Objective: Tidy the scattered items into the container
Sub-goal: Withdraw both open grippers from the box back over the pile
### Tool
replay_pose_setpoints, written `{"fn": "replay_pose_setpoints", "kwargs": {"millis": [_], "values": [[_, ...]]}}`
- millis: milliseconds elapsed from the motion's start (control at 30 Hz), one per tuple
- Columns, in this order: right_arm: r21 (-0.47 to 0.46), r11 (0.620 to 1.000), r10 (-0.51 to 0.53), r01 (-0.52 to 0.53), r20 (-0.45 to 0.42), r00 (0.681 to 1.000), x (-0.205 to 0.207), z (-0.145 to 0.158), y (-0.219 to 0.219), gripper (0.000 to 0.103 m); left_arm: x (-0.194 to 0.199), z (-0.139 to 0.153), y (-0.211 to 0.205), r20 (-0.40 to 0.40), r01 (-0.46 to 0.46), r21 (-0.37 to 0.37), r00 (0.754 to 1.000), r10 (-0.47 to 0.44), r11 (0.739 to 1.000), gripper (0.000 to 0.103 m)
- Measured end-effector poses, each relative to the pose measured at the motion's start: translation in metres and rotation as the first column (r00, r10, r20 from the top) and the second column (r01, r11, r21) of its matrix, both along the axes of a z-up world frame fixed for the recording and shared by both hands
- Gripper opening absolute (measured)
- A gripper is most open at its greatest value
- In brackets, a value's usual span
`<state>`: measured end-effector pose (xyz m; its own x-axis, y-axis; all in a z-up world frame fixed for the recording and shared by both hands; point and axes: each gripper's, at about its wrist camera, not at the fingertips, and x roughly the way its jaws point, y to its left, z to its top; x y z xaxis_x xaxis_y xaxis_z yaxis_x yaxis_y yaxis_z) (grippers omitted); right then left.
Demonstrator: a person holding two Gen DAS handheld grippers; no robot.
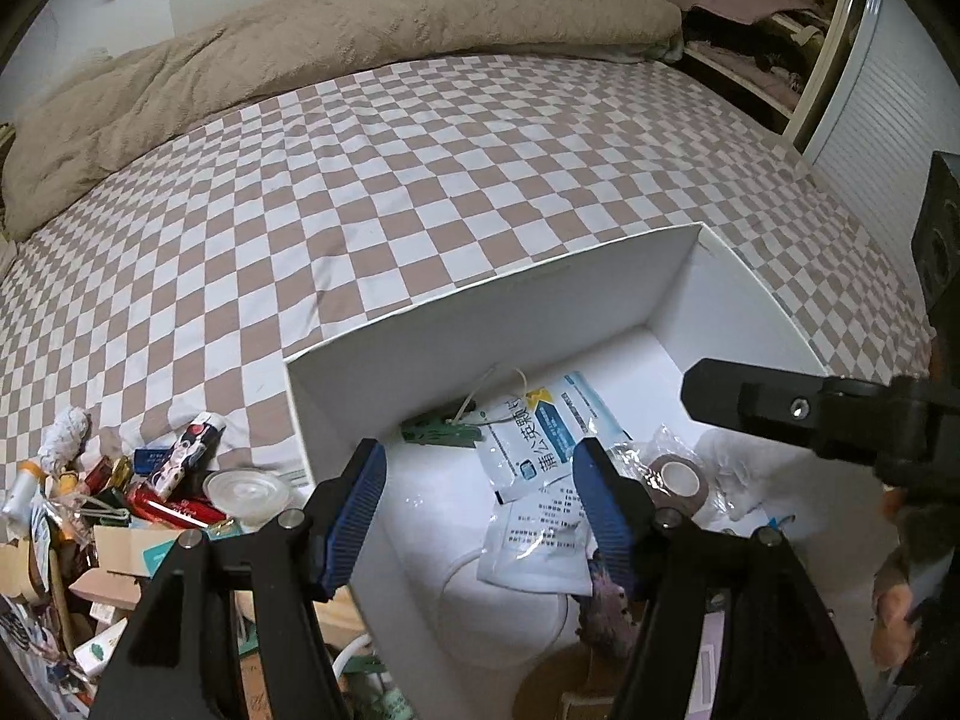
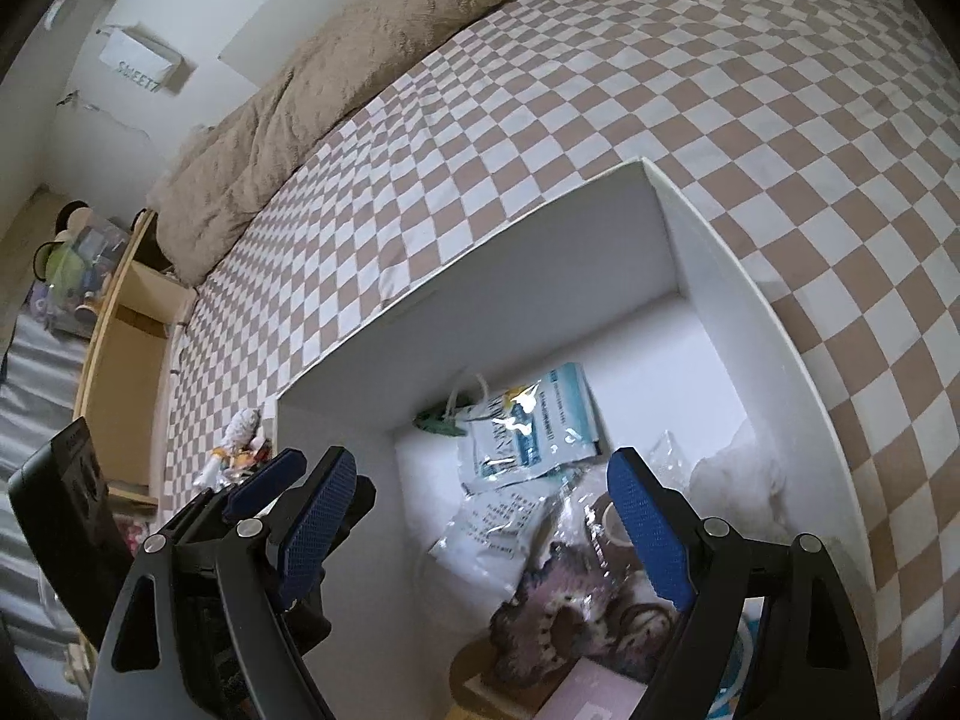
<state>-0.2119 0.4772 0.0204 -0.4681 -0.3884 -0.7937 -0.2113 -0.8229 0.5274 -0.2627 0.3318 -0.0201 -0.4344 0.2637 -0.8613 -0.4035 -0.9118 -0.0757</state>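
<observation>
Blue-padded left gripper [image 1: 477,513] and right gripper [image 2: 480,531] both hang released, gripping nothing, over the white box [image 1: 480,291] on the checkered bed [image 1: 360,192]. Only the left wrist view shows the scattered clutter [image 1: 120,498] just beside the box; inside lie sachets [image 2: 522,432] and a tape roll [image 1: 675,474].

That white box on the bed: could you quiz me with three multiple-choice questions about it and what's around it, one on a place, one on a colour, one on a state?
1. Where does the pile of loose items lie?
A. beside the white box, on the bed
B. on the beige blanket
C. on a shelf

2. What colour are the pads of the left hand-held gripper?
A. red
B. blue
C. yellow

3. How does that gripper stand?
A. shut on a packet
B. open, holding nothing
C. shut, empty

Answers: 1 A, the clutter sits on the checked sheet against the box wall. 2 B, both ribbed pads are blue. 3 B, the pads stand apart over the box with nothing between them.
</observation>
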Motion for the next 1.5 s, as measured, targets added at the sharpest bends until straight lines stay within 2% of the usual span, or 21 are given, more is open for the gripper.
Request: {"fn": "replay_pose_setpoints", "kwargs": {"millis": [367,400,467,533,733,767,833,1000,1233,1500], "values": [[0.075,0.997,0.006,-0.006,-0.008,1.0,0.019,0.018,-0.011,0.086,0.015,0.022,-0.024,-0.012,-0.025,0.041,1.0,0.026,0.999,0.066],[0.081,0.997,0.005,-0.005,-0.006,1.0,0.021,0.018,-0.012,0.086,0.016,0.024,-0.026,-0.013,-0.029,0.045,0.999,0.029,0.999,0.068],[0.084,0.996,0.005,-0.004,-0.005,1.0,0.024,0.019,-0.012,0.086,0.018,0.028,-0.033,-0.016,-0.047,0.057,0.999,0.048,0.997,0.085],[0.077,0.997,0.009,-0.009,-0.004,1.0,0.027,0.021,-0.013,0.086,0.02,0.031,-0.04,-0.018,-0.059,0.069,0.998,0.061,0.996,0.093],[0.105,0.994,0.014,-0.014,-0.004,1.0,0.036,0.027,-0.018,0.086,0.027,0.039,-0.053,-0.026,-0.077,0.07,0.997,0.079,0.995,0.102],[0.11,0.994,0.014,-0.014,-0.004,1.0,0.038,0.028,-0.019,0.087,0.028,0.04,-0.054,-0.026,-0.077,0.072,0.997,0.079,0.994,0.103],[0.115,0.993,0.017,-0.016,-0.008,1.0,0.04,0.03,-0.022,0.103,0.03,0.042,-0.058,-0.026,-0.075,0.07,0.997,0.077,0.995,0.103],[0.162,0.987,0.016,-0.014,-0.012,1.0,0.046,0.033,-0.029,0.103,0.035,0.045,-0.069,-0.029,-0.084,0.062,0.996,0.086,0.995,0.103],[0.174,0.985,0.022,-0.018,-0.02,1.0,0.051,0.045,-0.041,0.103,0.042,0.051,-0.093,-0.02,-0.115,0.082,0.993,0.117,0.99,0.103],[0.211,0.975,0.077,-0.067,-0.038,0.996,0.05,0.063,-0.08,0.103,0.053,0.066,-0.137,-0.046,-0.154,0.089,0.986,0.159,0.984,0.103]]}}
